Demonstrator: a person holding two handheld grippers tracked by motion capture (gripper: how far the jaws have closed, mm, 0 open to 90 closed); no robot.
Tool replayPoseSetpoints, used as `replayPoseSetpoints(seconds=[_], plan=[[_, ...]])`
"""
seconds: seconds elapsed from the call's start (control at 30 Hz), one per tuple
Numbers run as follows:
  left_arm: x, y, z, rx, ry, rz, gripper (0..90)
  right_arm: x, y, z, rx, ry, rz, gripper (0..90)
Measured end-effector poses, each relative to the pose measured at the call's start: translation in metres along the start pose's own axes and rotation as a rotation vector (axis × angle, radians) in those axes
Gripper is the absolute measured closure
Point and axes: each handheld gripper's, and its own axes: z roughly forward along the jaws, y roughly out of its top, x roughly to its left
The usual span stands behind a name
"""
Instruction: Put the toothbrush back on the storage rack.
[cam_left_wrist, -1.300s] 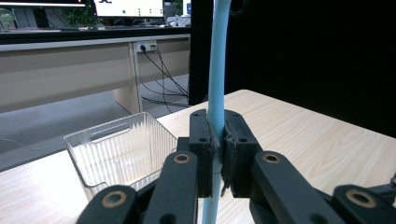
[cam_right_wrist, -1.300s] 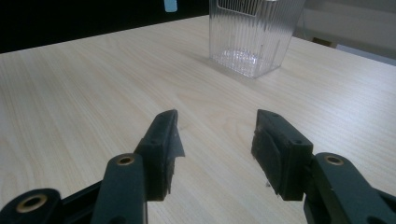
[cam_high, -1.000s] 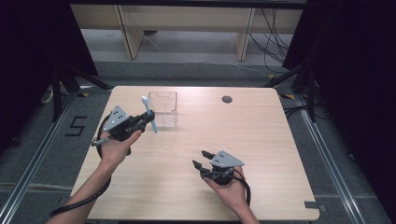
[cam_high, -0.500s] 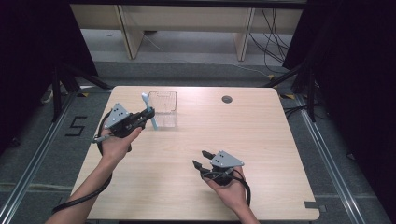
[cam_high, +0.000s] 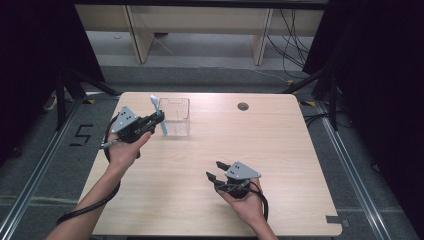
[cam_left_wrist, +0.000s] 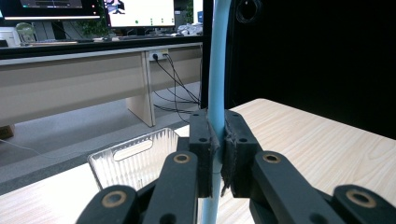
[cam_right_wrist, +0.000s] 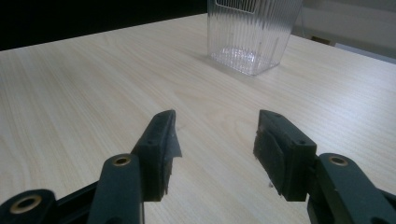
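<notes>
Pale wood grain covers the table (cam_high: 300, 150), which fills the middle of the high view, with a grey floor and dark curtains around it and a small round grommet (cam_high: 243, 106) near its upper edge. Toward the upper left of that view stands a clear ribbed plastic container (cam_high: 176, 116), open at the top. Just left of it, the left gripper (cam_high: 150, 123) is held above the table, its jaws clamped on a light blue stick-like utensil (cam_high: 159, 115) that stands roughly upright; its wider top end may be a spoon or spatula head, but it is too small to tell. In the left gripper view the blue shaft (cam_left_wrist: 217, 84) runs up between the pressed pads, with the container (cam_left_wrist: 135, 158) in the lower left behind them. Low and right of centre in the high view, the right gripper (cam_high: 214, 171) sits in the person's hand, jaws spread apart and holding nothing. Its own view shows the container (cam_right_wrist: 252, 35) at the upper middle, well beyond the jaws.
</notes>
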Motion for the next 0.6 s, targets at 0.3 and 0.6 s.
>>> replayPoseSetpoints(seconds=[0.3,0.6], plan=[[0.005,0.001,0.003,-0.006,0.009,0.0,82.9,0.0,0.0,0.0,-0.001,-0.003,0.001,48.2],[0.014,0.0,0.01,-0.009,0.028,-0.001,82.8,-0.002,0.0,0.0,-0.001,-0.006,-0.019,48.2]])
